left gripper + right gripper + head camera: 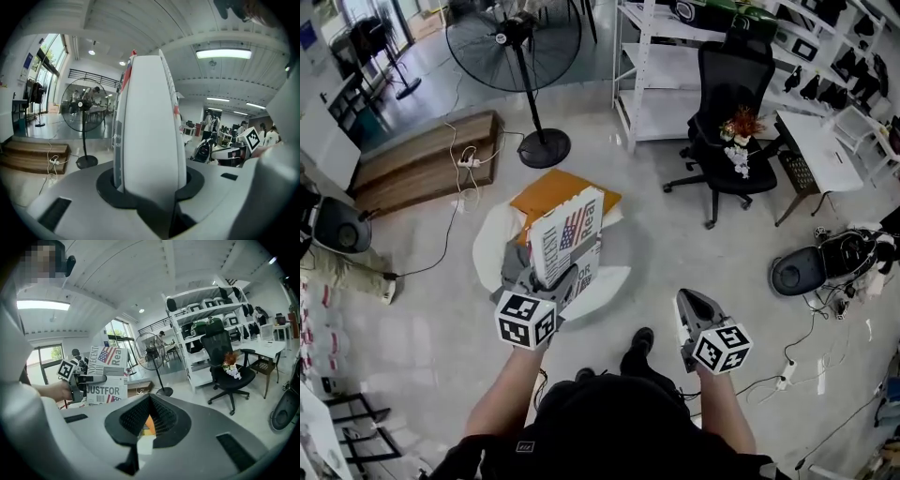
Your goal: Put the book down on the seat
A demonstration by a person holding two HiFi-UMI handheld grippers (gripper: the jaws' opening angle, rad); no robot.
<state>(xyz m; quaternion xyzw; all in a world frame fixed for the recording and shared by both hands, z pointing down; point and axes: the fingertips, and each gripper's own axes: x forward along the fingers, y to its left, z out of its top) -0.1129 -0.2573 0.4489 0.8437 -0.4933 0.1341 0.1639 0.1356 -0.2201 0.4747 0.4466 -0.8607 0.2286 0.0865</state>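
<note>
I have the white paperback book with the flag-printed cover (567, 234) clamped in my left gripper (546, 277). The jaws press on its lower end, one pad on each cover, and the book stands nearly upright with its spine towards me. My right gripper (691, 302) carries nothing. Its jaws are drawn together, it hangs over bare floor to the right of the book, and it does not touch the book.

The book is in the air above the round white seat (492, 246), over the part nearest me and just short of the square orange cushion (546, 190) that lies towards the seat's far edge. It touches neither. A black office chair (731, 141) stands well apart at the far right, but I take the white seat below the book to be the one meant.

As I judge it, the carry is almost over and the setting-down has yet to begin. Next I should lower the left gripper and tip the book onto a flat cover. Once it lies on the seat or the cushion, clear of the rim, I can part the jaws. Letting go while it stands on end risks it toppling off the near edge.
</note>
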